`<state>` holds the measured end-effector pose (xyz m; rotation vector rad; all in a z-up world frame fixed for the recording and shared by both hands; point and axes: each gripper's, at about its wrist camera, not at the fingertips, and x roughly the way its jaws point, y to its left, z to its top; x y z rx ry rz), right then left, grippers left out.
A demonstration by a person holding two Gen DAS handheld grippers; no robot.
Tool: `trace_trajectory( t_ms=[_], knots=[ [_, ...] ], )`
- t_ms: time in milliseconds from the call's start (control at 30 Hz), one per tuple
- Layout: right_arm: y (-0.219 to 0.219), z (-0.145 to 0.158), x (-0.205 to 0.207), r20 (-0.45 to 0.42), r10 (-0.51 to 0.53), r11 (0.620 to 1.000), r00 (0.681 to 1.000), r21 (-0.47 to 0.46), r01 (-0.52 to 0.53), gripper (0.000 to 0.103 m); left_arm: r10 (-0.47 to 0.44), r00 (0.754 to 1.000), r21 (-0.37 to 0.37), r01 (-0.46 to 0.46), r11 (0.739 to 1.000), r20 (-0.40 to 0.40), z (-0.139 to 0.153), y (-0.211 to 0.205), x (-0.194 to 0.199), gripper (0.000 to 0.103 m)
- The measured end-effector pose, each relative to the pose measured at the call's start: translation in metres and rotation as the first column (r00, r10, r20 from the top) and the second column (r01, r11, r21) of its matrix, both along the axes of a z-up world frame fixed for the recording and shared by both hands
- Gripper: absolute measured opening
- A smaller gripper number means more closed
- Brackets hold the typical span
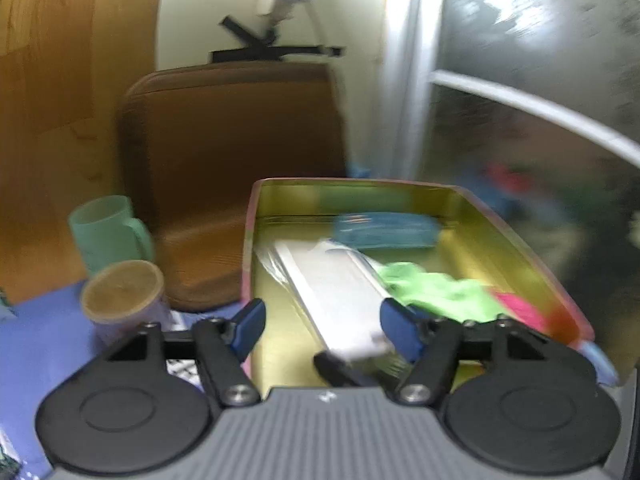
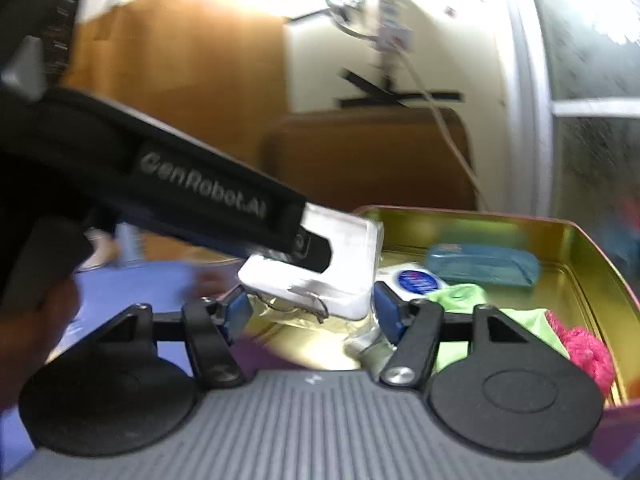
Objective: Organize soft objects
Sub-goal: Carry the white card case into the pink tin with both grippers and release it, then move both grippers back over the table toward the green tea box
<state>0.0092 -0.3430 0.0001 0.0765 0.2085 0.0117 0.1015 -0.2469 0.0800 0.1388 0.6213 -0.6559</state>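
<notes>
Because the task is to gather soft things in one place, the gold tin [image 1: 520, 232] serves as the collecting box, and it already holds most of them: a blue pouch [image 1: 386, 230] against the far wall, a green cloth [image 1: 436, 290] in the middle, and a pink fluffy thing [image 2: 586, 350] in the near right corner, which shows better in the right view. A flat white packet [image 1: 336, 296] lies slantwise across the tin floor, its near end reaching toward the left gripper [image 1: 322, 330].

The left gripper hangs over the near edge of the tin with its blue pads well apart; nothing sits between them, so I judge it released, either just after letting the packet drop or before reaching for it. The blur makes it hard to say which. The right gripper [image 2: 312, 312] is likewise spread wide and holds nothing. In its view the left tool's white front end crosses just ahead of it, over the tin, so the two are working close together above the same box.

A round white item with a blue label [image 2: 412, 280] lies beside the green cloth, and crinkled clear wrapping sits under the right gripper's pads; what it wraps I cannot tell.

Off to the left, on the purple tabletop [image 1: 36, 344], stand a green mug [image 1: 106, 232] and a cork-lidded jar [image 1: 122, 292], hard things left outside the tin, probably on purpose.
</notes>
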Motion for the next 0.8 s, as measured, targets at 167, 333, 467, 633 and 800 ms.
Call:
trace_trajectory(
  t_ms=[167, 333, 467, 633, 800],
  knots=[
    [-0.013, -0.015, 0.024, -0.057, -0.025, 0.996, 0.998, 0.082, 0.03, 0.071, 0.026, 0.999, -0.019, -0.027, 0.999, -0.045, -0.009, 0.013, 0.003, 0.065],
    [-0.014, -0.01, 0.007, -0.011, -0.029, 0.997, 1.0, 0.075, 0.029, 0.073, 0.057, 0.998, -0.022, -0.058, 0.998, -0.03, -0.007, 0.025, -0.008, 0.07],
    [-0.007, -0.01, -0.012, 0.004, -0.035, 0.996, 0.999, 0.086, 0.034, 0.073, 0.076, 0.997, -0.047, -0.076, 0.996, -0.01, 0.001, 0.043, -0.022, 0.072],
    [0.001, -0.012, -0.034, 0.025, -0.043, 0.996, 0.999, 0.083, 0.041, 0.073, 0.129, 0.992, -0.052, -0.128, 0.99, 0.014, 0.006, 0.073, -0.04, 0.075],
    [0.006, -0.011, -0.054, 0.045, -0.052, 0.995, 0.998, 0.09, 0.047, 0.073, 0.194, 0.98, 0.006, -0.194, 0.981, 0.038, -0.005, 0.098, -0.056, 0.078]
  ],
)
